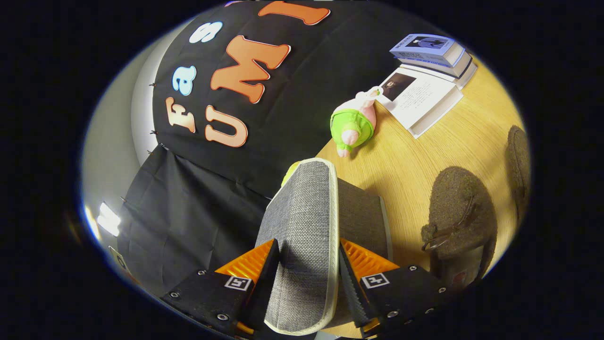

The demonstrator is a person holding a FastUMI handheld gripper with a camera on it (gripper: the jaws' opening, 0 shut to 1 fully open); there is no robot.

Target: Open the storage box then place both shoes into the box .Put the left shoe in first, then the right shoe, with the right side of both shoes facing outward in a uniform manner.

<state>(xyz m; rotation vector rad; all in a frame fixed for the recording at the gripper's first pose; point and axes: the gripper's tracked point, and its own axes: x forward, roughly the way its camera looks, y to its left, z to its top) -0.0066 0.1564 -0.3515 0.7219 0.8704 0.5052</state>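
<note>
My gripper is shut on the grey fabric lid of the storage box, with both fingers pressing its cream-trimmed flap from either side. The lid is lifted and stands edge-on between the fingers. Behind it shows part of the grey box body on the wooden table. A dark brown fuzzy shoe with a small loop at its opening lies just to the right of the box. A second brown shoe lies farther right. The view is tilted steeply.
A pink plush toy in a green shirt lies beyond the box. Past it rest an open book and a stack of closed books. A yellow-green object peeks out behind the lid.
</note>
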